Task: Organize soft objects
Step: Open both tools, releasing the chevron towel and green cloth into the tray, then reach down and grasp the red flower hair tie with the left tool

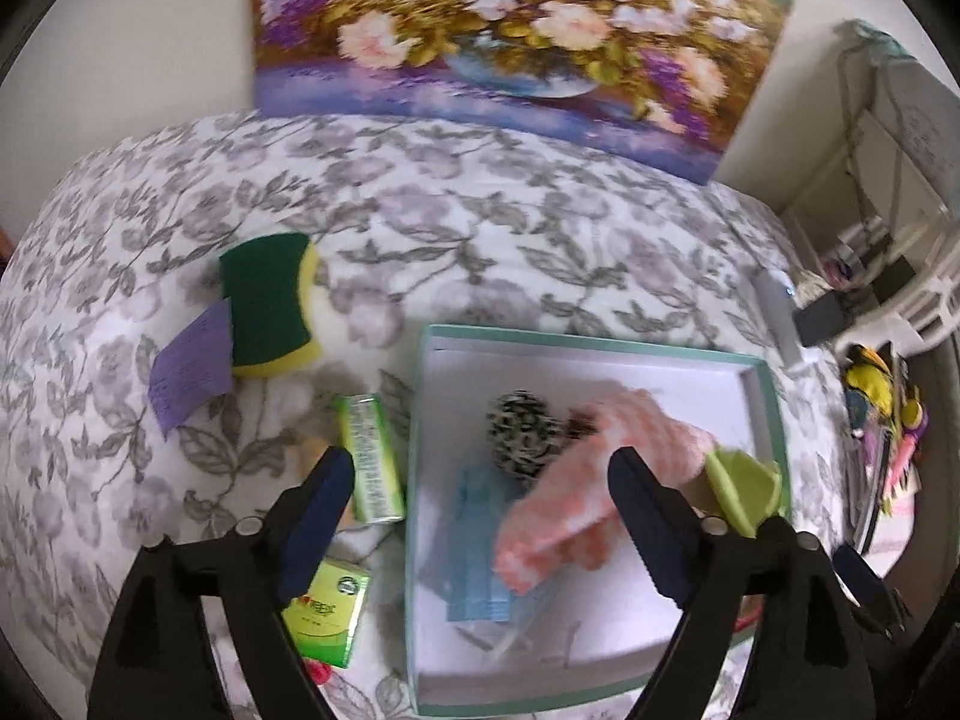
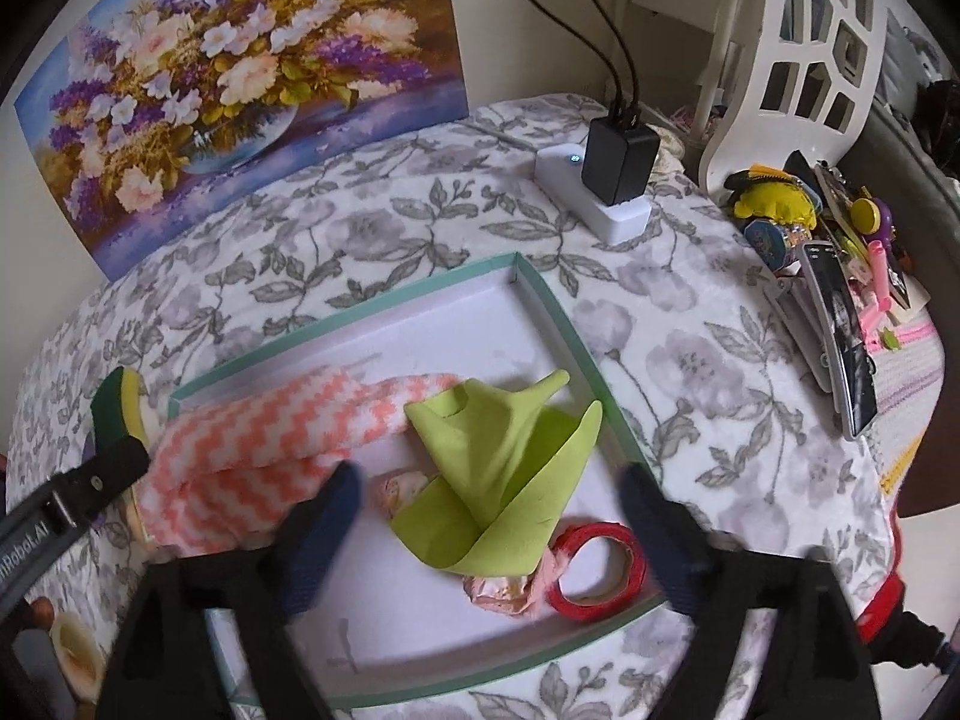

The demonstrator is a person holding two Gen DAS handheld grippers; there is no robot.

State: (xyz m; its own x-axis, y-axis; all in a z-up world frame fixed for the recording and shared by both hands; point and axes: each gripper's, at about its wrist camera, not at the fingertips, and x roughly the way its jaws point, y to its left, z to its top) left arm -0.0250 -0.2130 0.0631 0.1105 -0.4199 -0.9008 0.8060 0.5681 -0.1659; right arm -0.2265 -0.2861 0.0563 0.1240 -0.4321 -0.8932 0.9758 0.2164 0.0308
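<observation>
We have the soft things gathered in the shallow white cardboard box with the mint-green rim (image 2: pixel 543 294), which lies flat on the counter's grey-flowered cloth (image 1: pixel 420 204). The fluffy pink-and-white zigzag cloth (image 2: pixel 264 432) lies rolled across the box from about nine o'clock toward the centre in the right wrist view, and the crumpled lime-green thin cloth (image 2: pixel 510 480) stands in loose peaks just beside it, touching its end. Both look dropped rather than laid flat, so we judge they were only meant to be collected here. A black-and-white patterned fabric ball (image 1: pixel 522 435) and a pale blue folded cloth (image 1: pixel 480 540) also sit inside, with a red tape ring (image 2: pixel 600 570) at five o'clock.

Our left gripper (image 1: pixel 480 510) hangs above the pink cloth, jaws spread wide, nothing between the pads. Our right gripper (image 2: pixel 486 516) hangs over the green cloth, likewise spread and pinching nothing.

Outside, at ten o'clock in the left wrist view, the green-and-yellow scouring sponge (image 1: pixel 273 300) lies uncollected; we judge it the next soft item.
</observation>
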